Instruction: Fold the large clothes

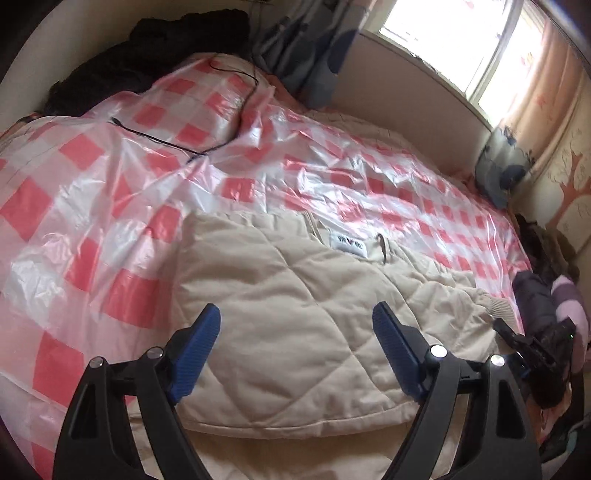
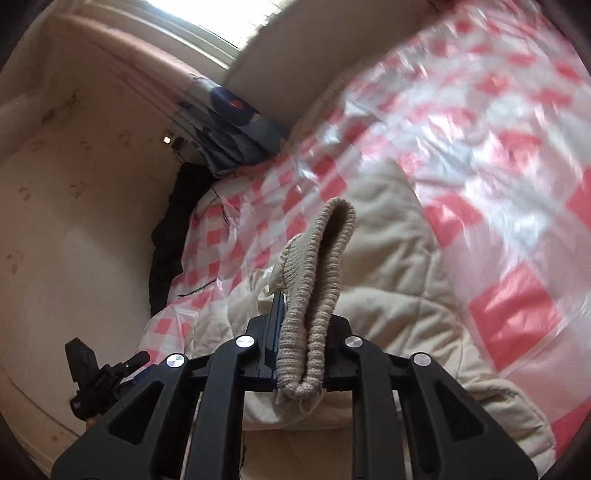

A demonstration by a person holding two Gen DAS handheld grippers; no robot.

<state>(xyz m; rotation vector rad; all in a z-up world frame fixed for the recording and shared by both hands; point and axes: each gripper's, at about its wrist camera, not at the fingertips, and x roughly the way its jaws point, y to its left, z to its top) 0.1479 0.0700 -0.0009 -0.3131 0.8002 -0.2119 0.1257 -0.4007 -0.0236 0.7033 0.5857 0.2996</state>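
A cream quilted jacket (image 1: 280,314) lies spread on a bed covered by a pink-and-white checked plastic sheet (image 1: 110,206). Its white neck label (image 1: 349,246) faces up. My left gripper (image 1: 295,332) is open and empty, hovering just above the jacket's folded body. In the right wrist view my right gripper (image 2: 295,325) is shut on the jacket's ribbed knit cuff (image 2: 319,266), which stands up between the fingers. The quilted jacket (image 2: 388,266) trails below it. The right gripper also shows at the right edge of the left wrist view (image 1: 532,347).
A black cable (image 1: 177,144) lies across the sheet. Dark clothes (image 1: 155,48) are piled at the bed's far left, more clothes (image 1: 554,295) at the right edge. A blue patterned pillow (image 1: 502,166) leans on the headboard under the window (image 1: 443,33). A wall (image 2: 74,221) runs along the bed.
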